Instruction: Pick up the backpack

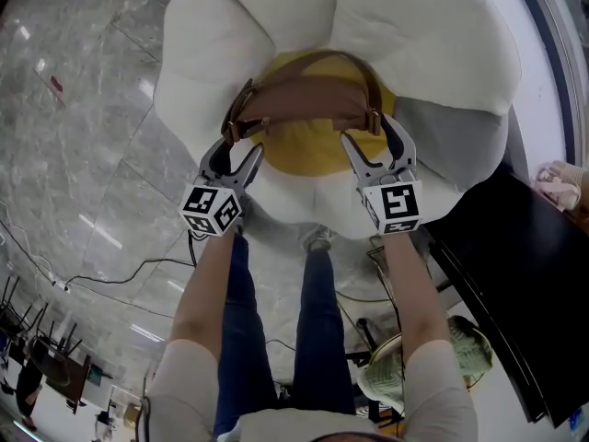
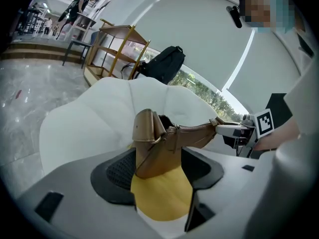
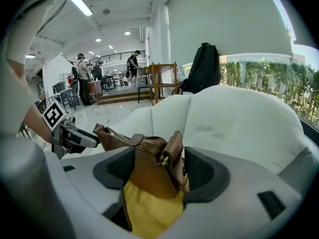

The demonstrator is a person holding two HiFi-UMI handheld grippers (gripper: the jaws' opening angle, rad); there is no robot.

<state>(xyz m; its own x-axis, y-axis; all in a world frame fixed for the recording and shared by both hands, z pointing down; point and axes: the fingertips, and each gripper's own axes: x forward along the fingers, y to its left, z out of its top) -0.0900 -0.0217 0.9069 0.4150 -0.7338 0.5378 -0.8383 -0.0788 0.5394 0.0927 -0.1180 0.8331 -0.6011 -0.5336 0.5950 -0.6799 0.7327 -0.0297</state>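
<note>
A brown leather backpack [image 1: 308, 104] lies across the yellow centre [image 1: 308, 155] of a white flower-shaped cushion seat [image 1: 433, 53]. My left gripper [image 1: 239, 147] stands open around the bag's left end, and the strap-ring corner [image 2: 152, 143] rises between its wide jaws. At the other end my right gripper [image 1: 373, 134] is open too, with the zipped corner [image 3: 152, 168] between its dark pads [image 3: 204, 171]. The pads do not visibly squeeze the leather. Each gripper shows in the other's view: the right gripper [image 2: 234, 129] and the left gripper [image 3: 79, 137].
A black table [image 1: 515, 274] stands right of the seat. A black backpack [image 2: 162, 63] rests by a wooden shelf [image 2: 117, 46] behind the seat. Cables [image 1: 138, 270] run over the marble floor, and a woven basket [image 1: 405, 366] sits by the person's legs [image 1: 276, 320]. People stand far off.
</note>
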